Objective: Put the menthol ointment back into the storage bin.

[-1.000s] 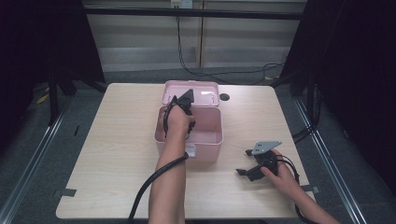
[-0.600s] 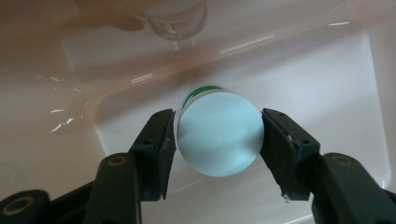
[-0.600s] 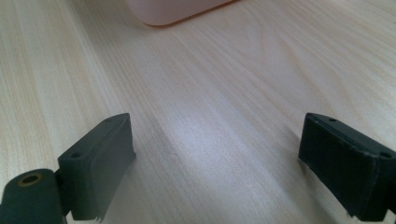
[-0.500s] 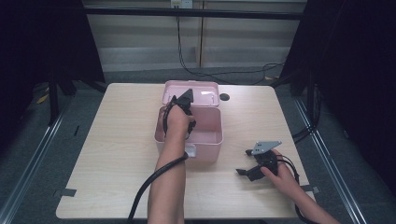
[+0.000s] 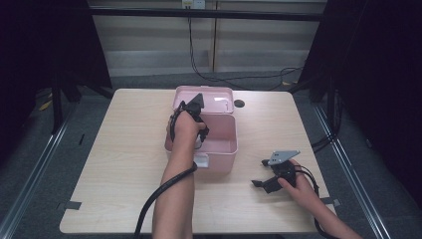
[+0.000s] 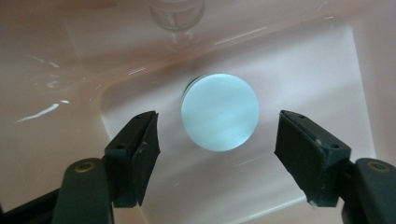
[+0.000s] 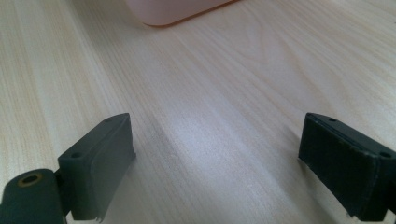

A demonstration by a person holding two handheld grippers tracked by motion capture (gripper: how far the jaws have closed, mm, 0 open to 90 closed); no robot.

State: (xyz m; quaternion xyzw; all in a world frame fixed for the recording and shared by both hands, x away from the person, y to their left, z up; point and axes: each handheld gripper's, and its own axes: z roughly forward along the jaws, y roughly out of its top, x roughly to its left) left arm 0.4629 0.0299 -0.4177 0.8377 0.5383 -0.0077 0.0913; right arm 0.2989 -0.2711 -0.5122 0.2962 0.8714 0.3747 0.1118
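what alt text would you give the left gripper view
A round pale blue cap sits on the floor of a pink box, seen from straight above. The left gripper points down at it, its two black jaws wide open on either side, not touching it.

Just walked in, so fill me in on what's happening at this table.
A person is working with a gripper in each hand. The left gripper is reaching down into an open pink box on the table, its fingers spread on either side of a round pale blue lid on something standing inside; they are not touching it. The right gripper rests open on the table, off to the box's side, holding nothing.
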